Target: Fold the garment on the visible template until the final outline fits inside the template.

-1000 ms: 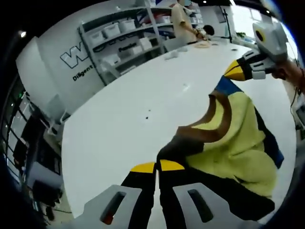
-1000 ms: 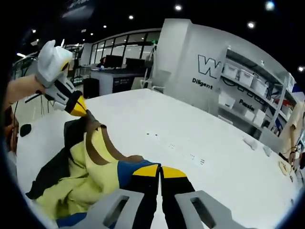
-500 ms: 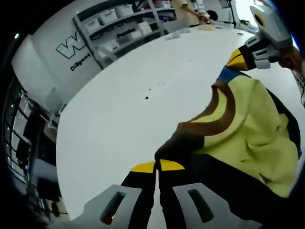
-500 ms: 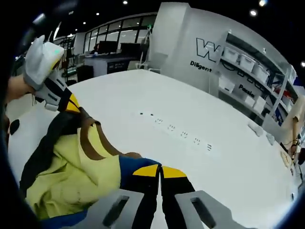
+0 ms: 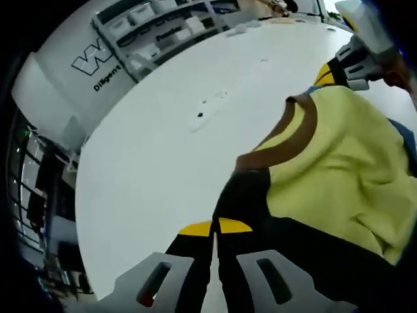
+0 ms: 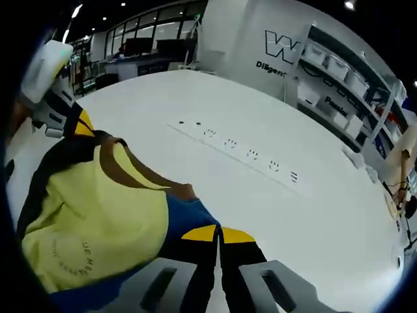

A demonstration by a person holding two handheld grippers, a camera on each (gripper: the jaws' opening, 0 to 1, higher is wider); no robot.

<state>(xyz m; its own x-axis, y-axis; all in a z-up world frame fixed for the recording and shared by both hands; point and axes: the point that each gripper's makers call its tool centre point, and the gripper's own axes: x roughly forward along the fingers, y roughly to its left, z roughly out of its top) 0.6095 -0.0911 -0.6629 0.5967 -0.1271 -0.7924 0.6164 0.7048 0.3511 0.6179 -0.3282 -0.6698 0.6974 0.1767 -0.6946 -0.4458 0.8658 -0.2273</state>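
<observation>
A yellow garment [image 5: 339,169] with a brown neckband, black sleeve and blue sleeve hangs stretched between my two grippers above the white table [image 5: 163,143]. My left gripper [image 5: 215,227] is shut on the black shoulder edge. My right gripper [image 6: 218,233] is shut on the blue shoulder edge. In the right gripper view the garment [image 6: 91,215] shows its yellow front with small printed letters. The left gripper [image 6: 81,124] shows at the far left of the right gripper view. At the upper right of the left gripper view, the right gripper [image 5: 324,76] pinches the cloth.
A row of small sockets [image 6: 251,155] is set into the white table [image 6: 273,208]. Shelves with white bins [image 6: 339,85] stand against the wall behind. A person [image 6: 405,169] stands at the table's far end. Desks and windows [image 6: 140,55] lie beyond the table.
Both grippers have lifted and pulled the garment wider, so the yellow front now hangs flatter and larger in both views. The cameras tilted down toward the table.
</observation>
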